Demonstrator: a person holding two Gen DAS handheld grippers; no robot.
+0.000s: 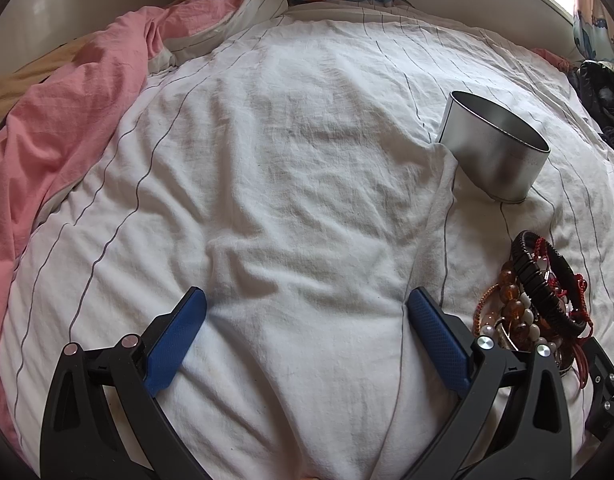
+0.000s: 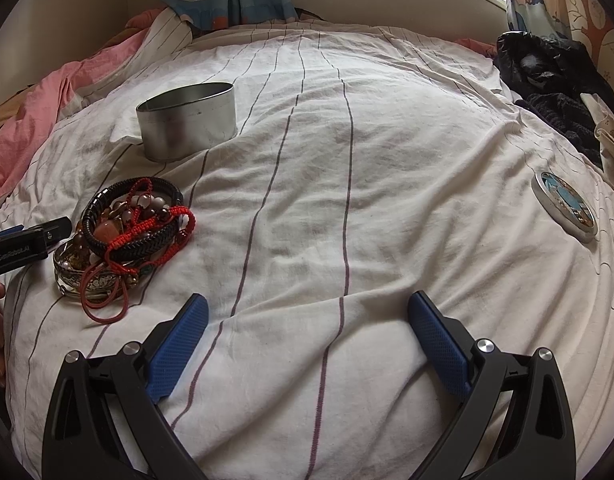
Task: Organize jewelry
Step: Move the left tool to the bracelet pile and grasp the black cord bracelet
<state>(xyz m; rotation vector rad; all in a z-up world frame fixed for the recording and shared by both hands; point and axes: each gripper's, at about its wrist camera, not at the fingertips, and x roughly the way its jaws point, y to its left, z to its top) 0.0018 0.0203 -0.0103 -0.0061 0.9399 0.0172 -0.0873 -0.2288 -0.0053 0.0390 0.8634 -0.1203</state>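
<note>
One silver tin (image 2: pixel 187 122) stands open on the bed (image 2: pixel 347 184), and one round lid (image 2: pixel 565 207) with a blue picture lies well apart from it. One heap of jewelry (image 2: pixel 125 236) sits near the tin. In that heap: two black braided bracelets (image 2: pixel 143 246) (one lying on the other, as far as can be told), one silver bangle (image 2: pixel 73 280) at the bottom, one amber bead strand (image 1: pixel 511 292), and red cords (image 2: pixel 155 222) too tangled to count. Two claws are in view, the left claw (image 1: pixel 307 340) and the right claw (image 2: pixel 307 344), each with two blue pads.
</note>
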